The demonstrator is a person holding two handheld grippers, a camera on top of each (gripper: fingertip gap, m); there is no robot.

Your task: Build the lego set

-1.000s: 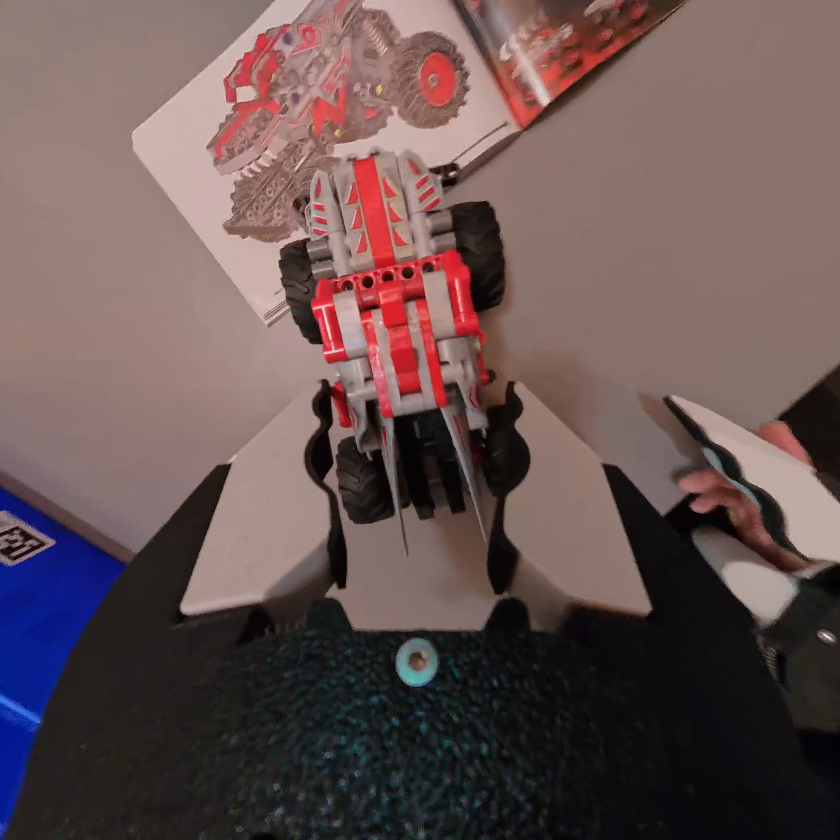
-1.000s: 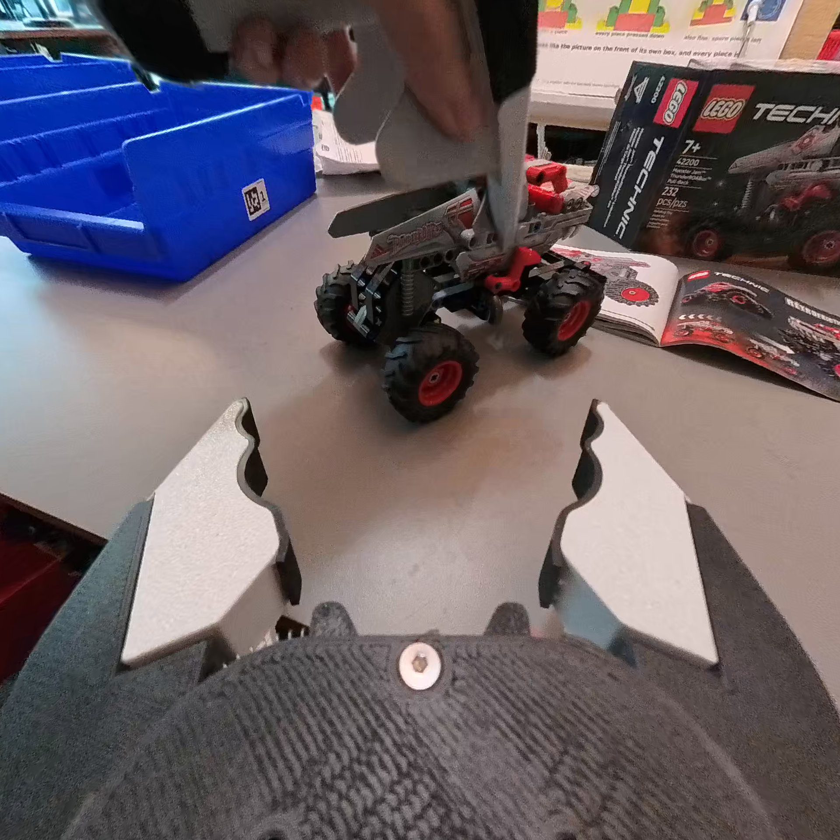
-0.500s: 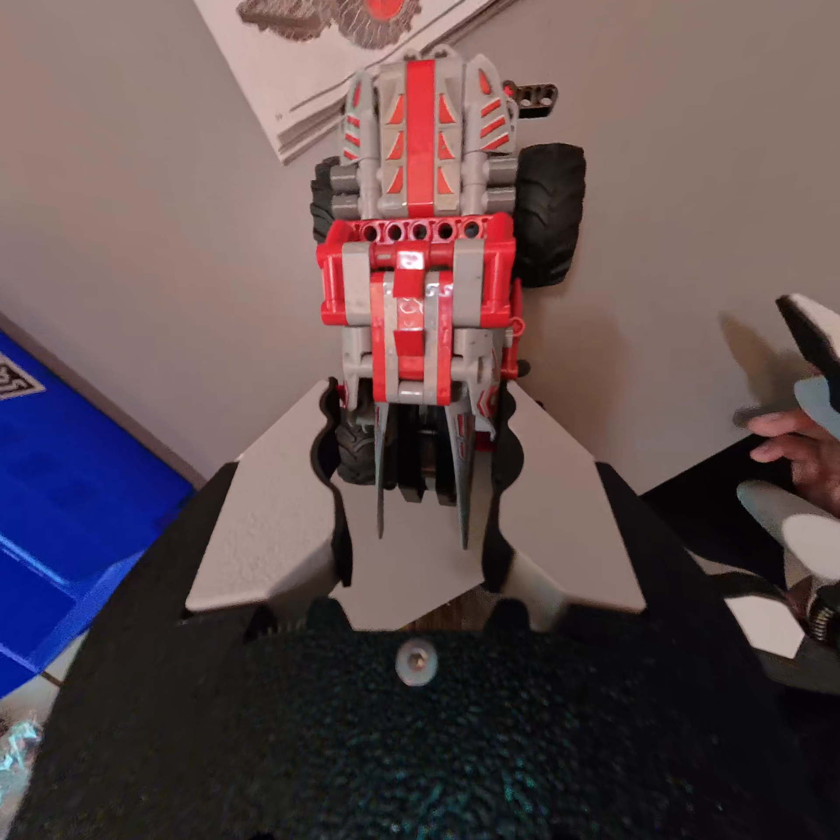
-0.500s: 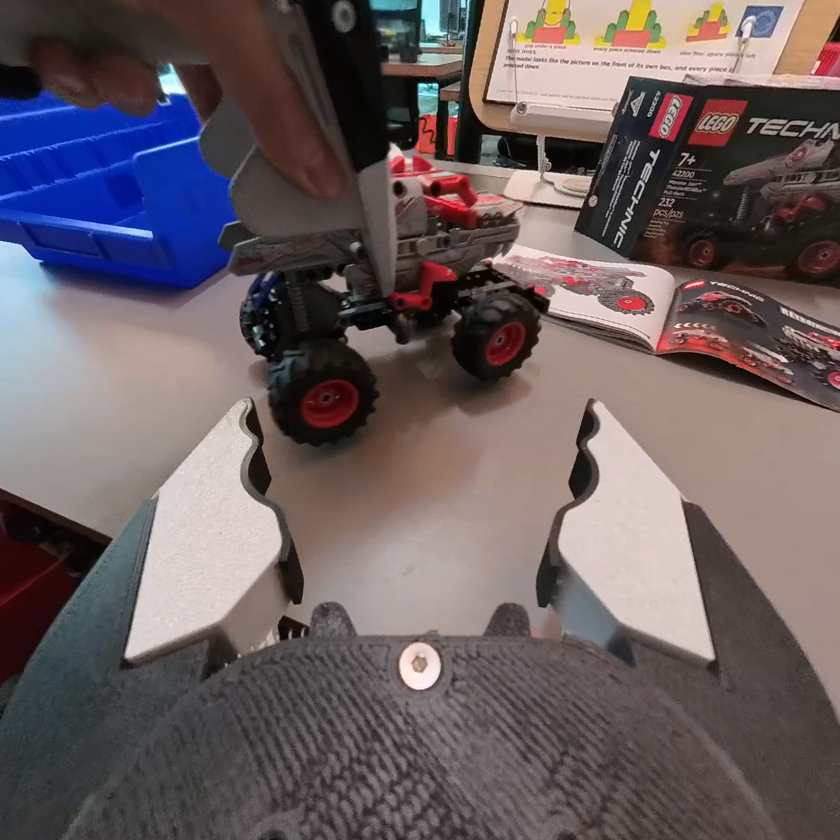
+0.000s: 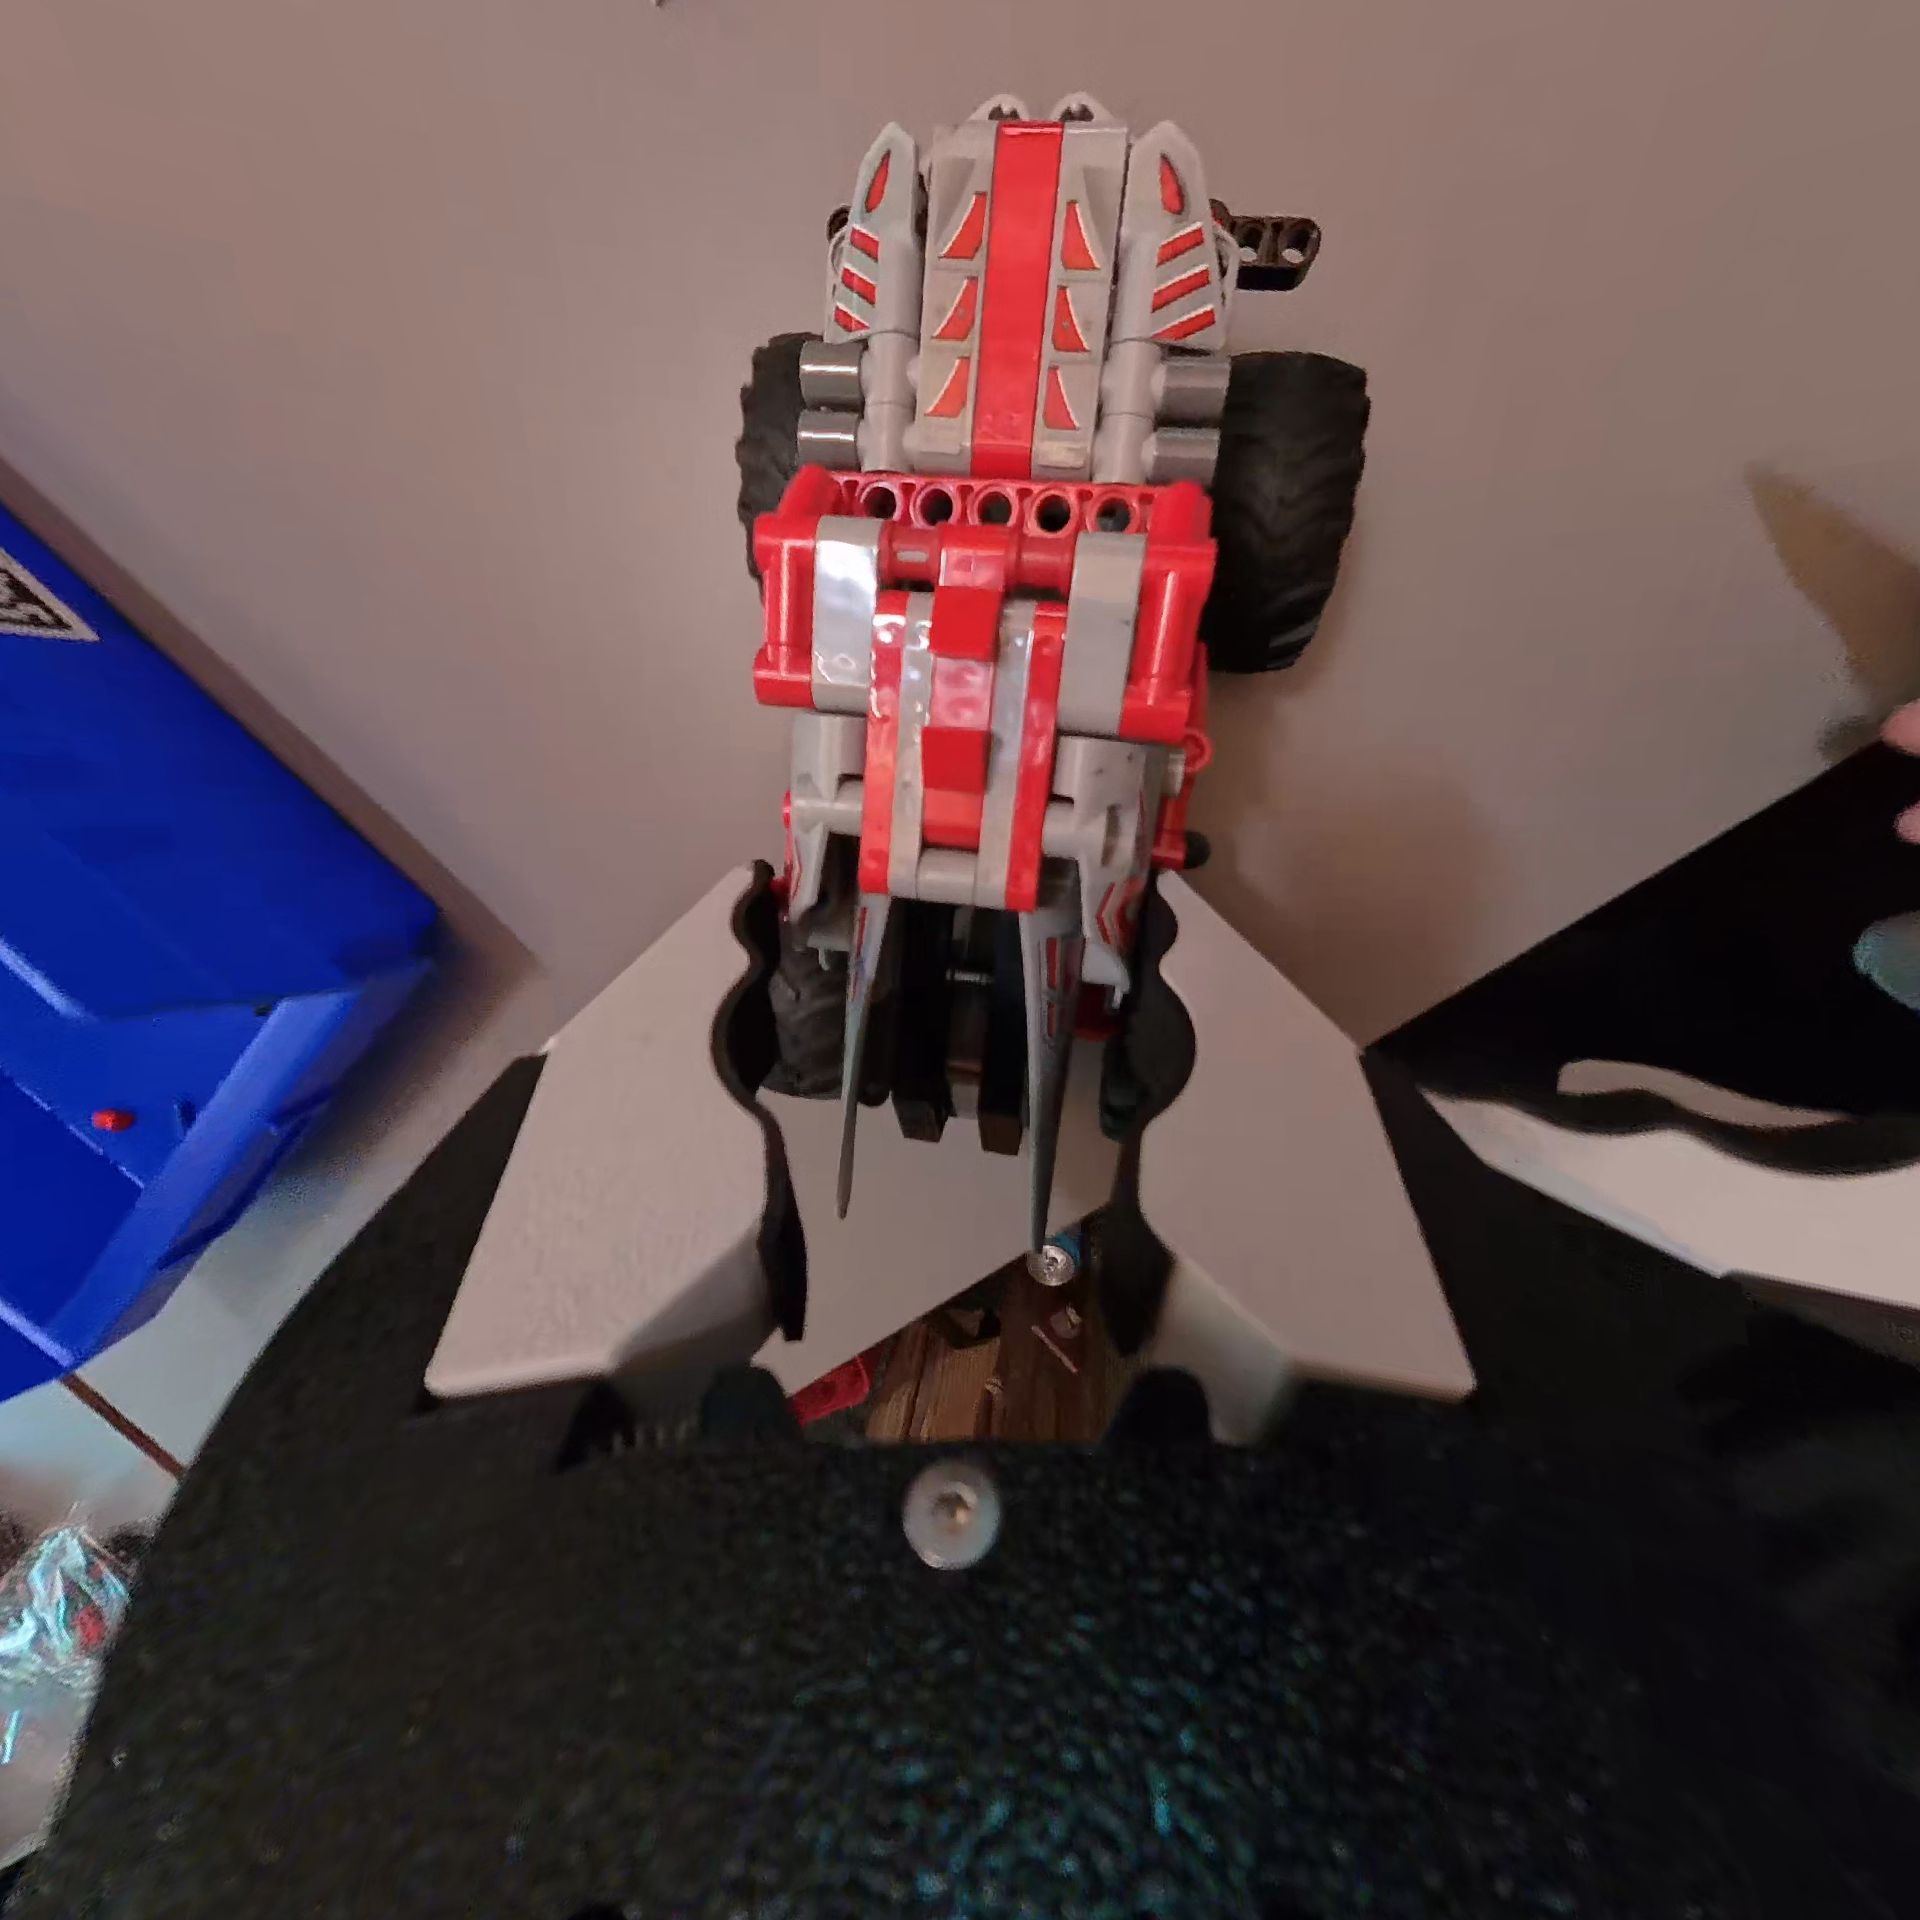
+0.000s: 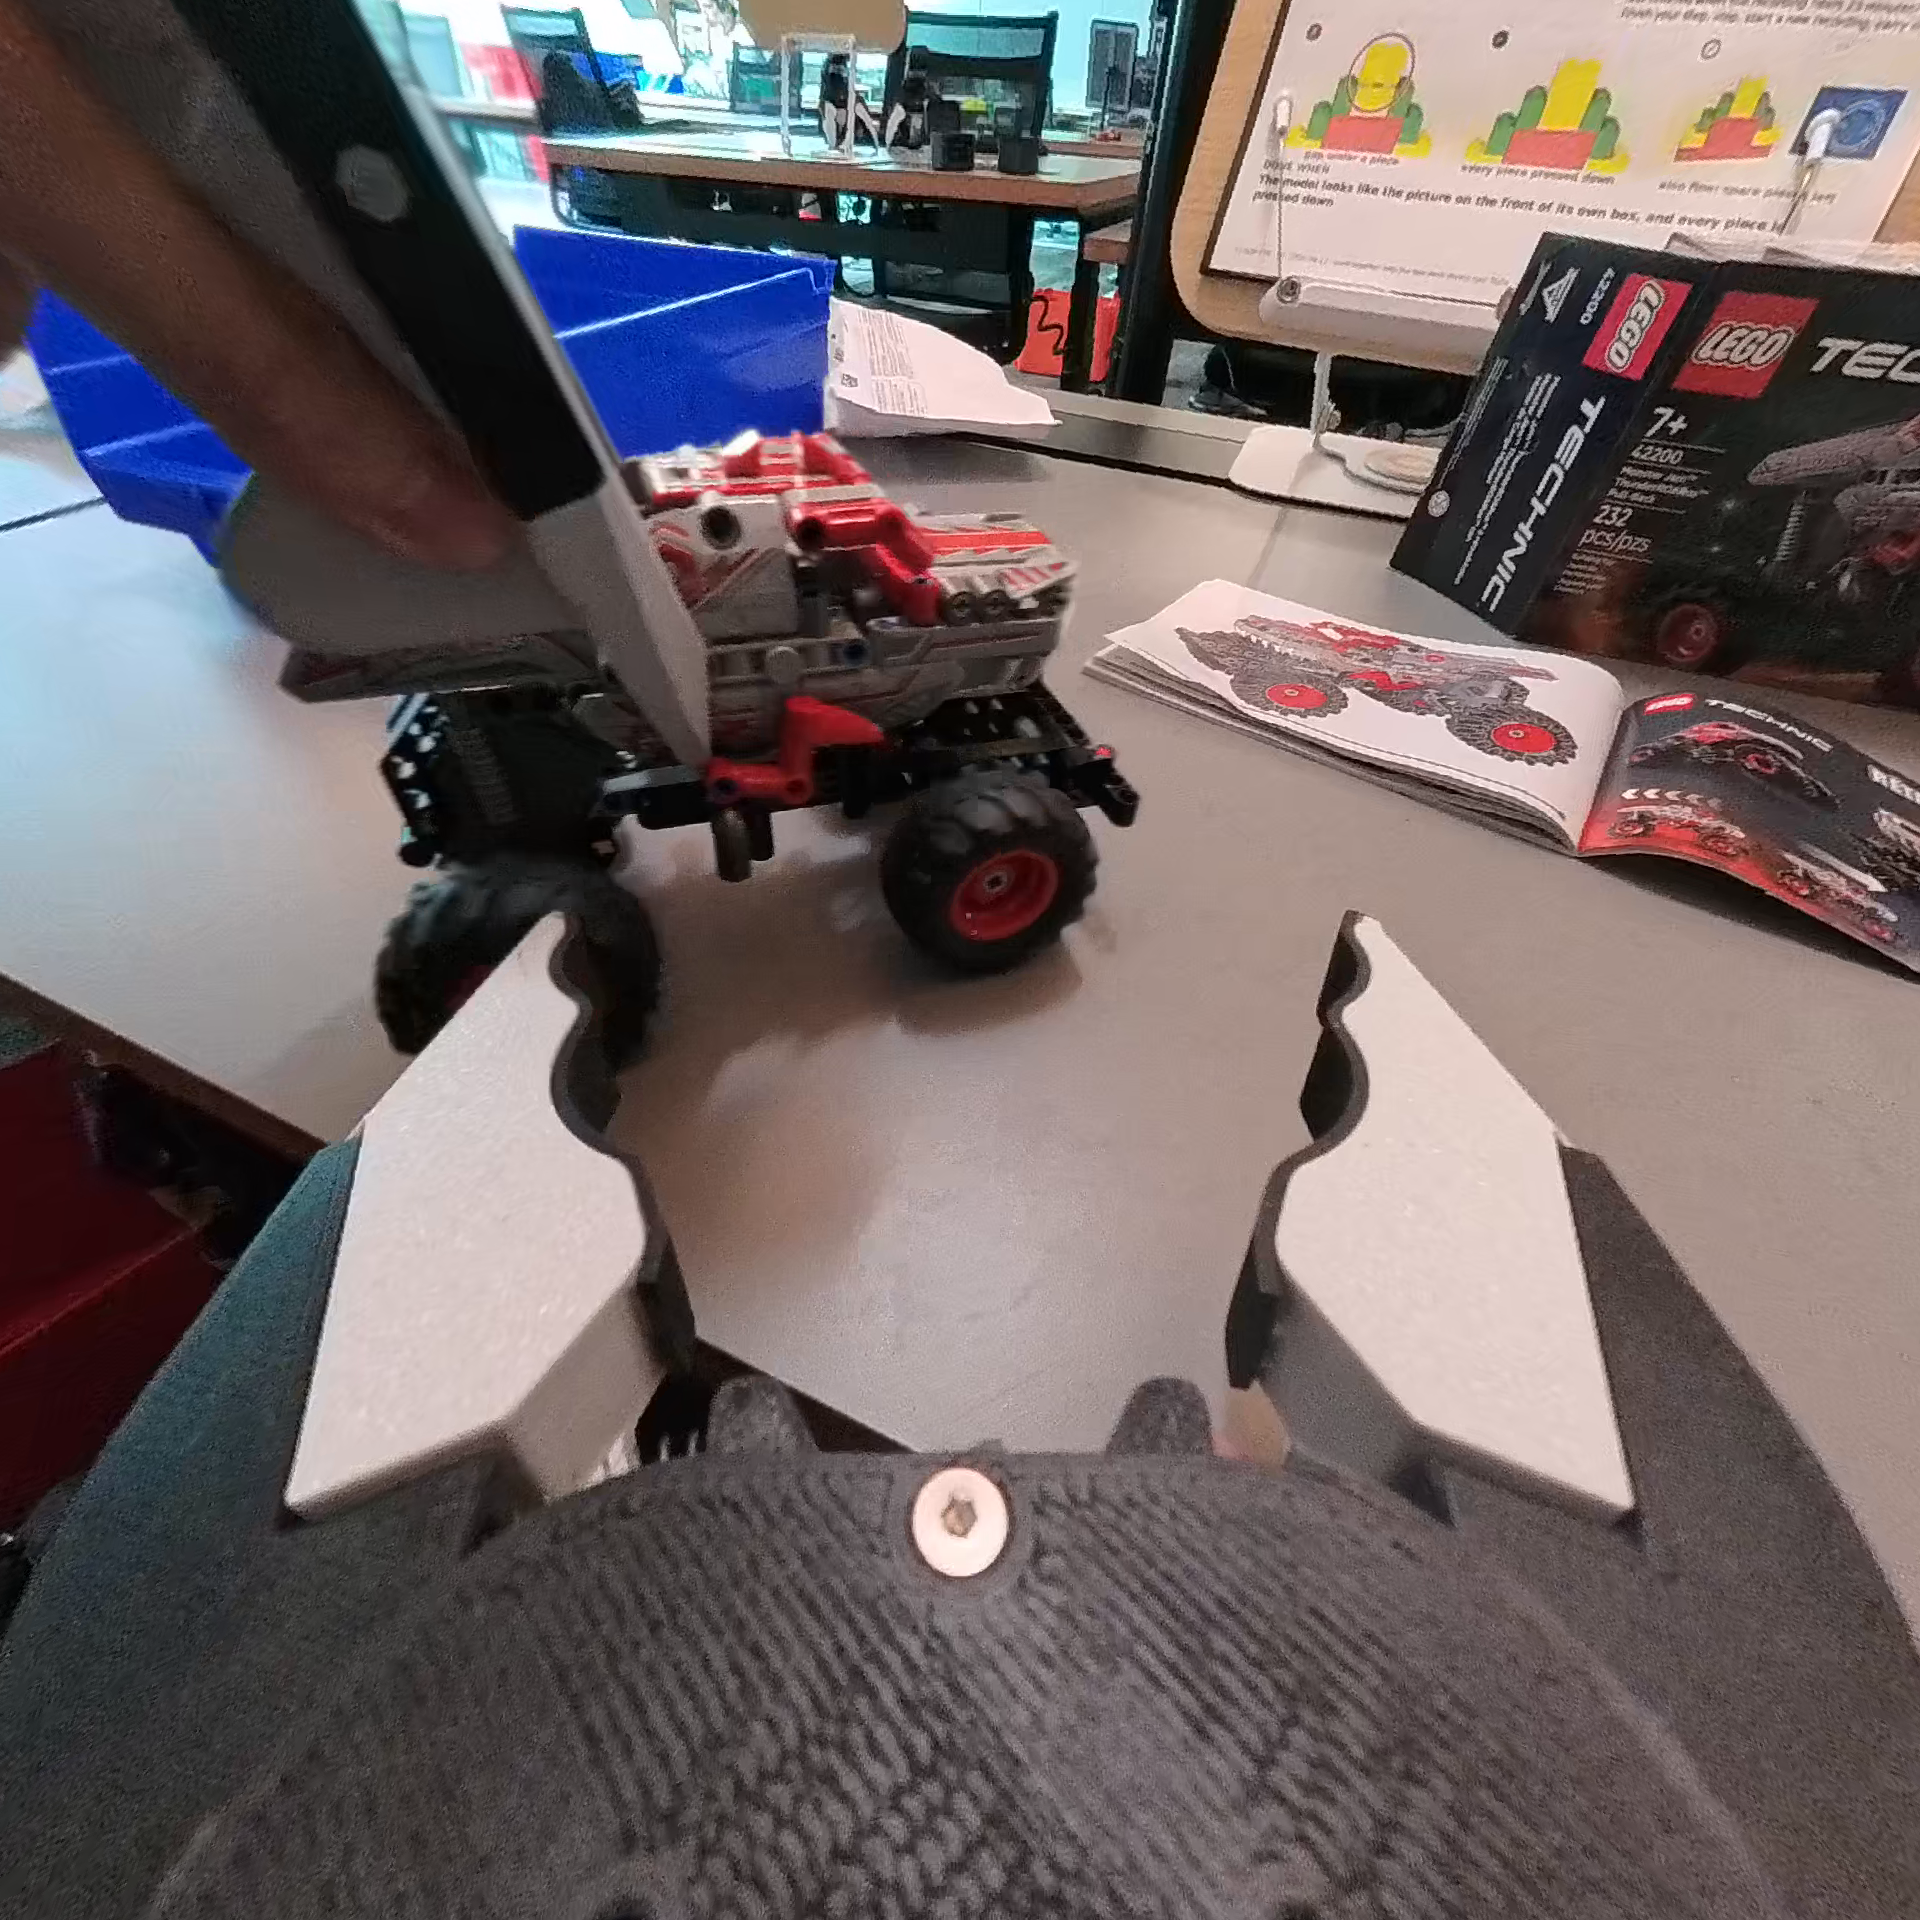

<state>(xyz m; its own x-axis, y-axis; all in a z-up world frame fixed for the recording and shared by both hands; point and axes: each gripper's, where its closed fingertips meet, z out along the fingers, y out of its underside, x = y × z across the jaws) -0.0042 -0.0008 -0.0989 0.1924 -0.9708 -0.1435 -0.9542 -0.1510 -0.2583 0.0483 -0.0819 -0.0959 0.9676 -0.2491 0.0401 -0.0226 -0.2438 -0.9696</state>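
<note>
Right wrist view: left tool (image 6: 665, 675) clamps the toy truck (image 6: 831, 665) near the counter (image 6: 987, 1195) edge; slipping risks a fall. Right tool (image 6: 961, 1132) gapes empty.

Workshop: rows of tables (image 6: 831, 171), blue bins (image 6: 675, 322)

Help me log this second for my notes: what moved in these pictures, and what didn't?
The left gripper, shut on the lego truck, has dragged it across the table toward the near corner: one wheel now hangs past the edge, and the instruction booklet has left the left wrist view. Nothing was released or newly gripped. The right gripper stayed open and empty; the booklet, lego box and blue bin did not visibly move.
</note>
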